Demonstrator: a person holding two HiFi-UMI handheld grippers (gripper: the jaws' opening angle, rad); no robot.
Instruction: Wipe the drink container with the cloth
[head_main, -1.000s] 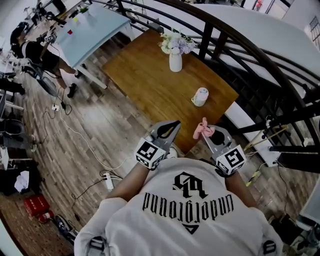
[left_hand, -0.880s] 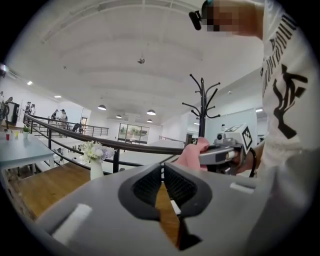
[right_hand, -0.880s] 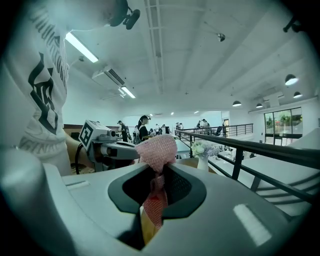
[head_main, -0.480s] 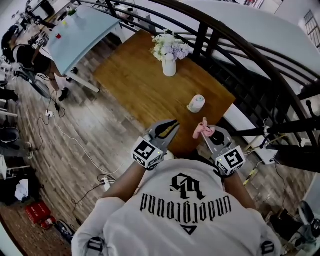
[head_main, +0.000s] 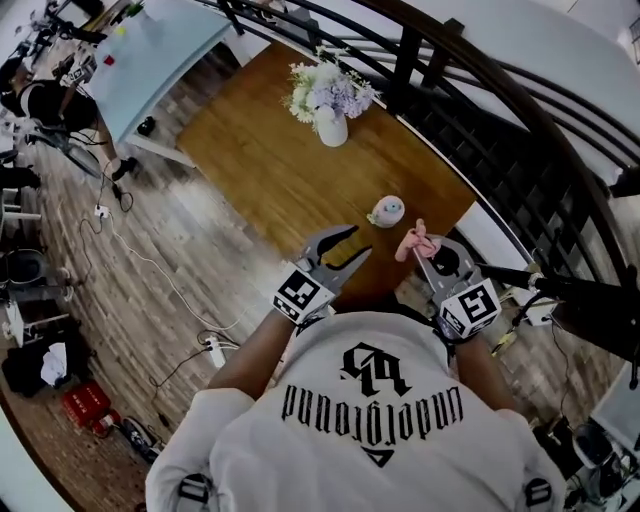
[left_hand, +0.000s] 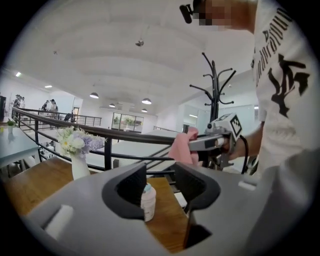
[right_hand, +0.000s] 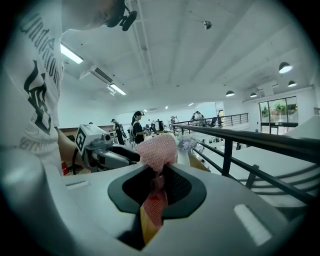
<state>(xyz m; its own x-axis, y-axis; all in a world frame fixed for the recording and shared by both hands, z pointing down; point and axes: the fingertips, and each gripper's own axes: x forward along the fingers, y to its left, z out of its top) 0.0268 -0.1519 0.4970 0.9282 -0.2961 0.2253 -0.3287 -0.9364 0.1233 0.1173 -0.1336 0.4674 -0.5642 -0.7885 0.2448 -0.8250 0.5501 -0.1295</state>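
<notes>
The person's white shirt (head_main: 370, 420) is carrying the only legible word: black gothic lettering, showing upside down in the head view, which is reading as "underground". A black emblem and a small triangle beside it are giving no letters that can be made out. Slices of the same print are showing at the edges of both gripper views, too cut off to read. The left cube (head_main: 302, 293) on the left tongs (head_main: 345, 245) and the right cube (head_main: 470, 307) on the right tongs (head_main: 428, 250) are showing black-and-white square markers, not text.
</notes>
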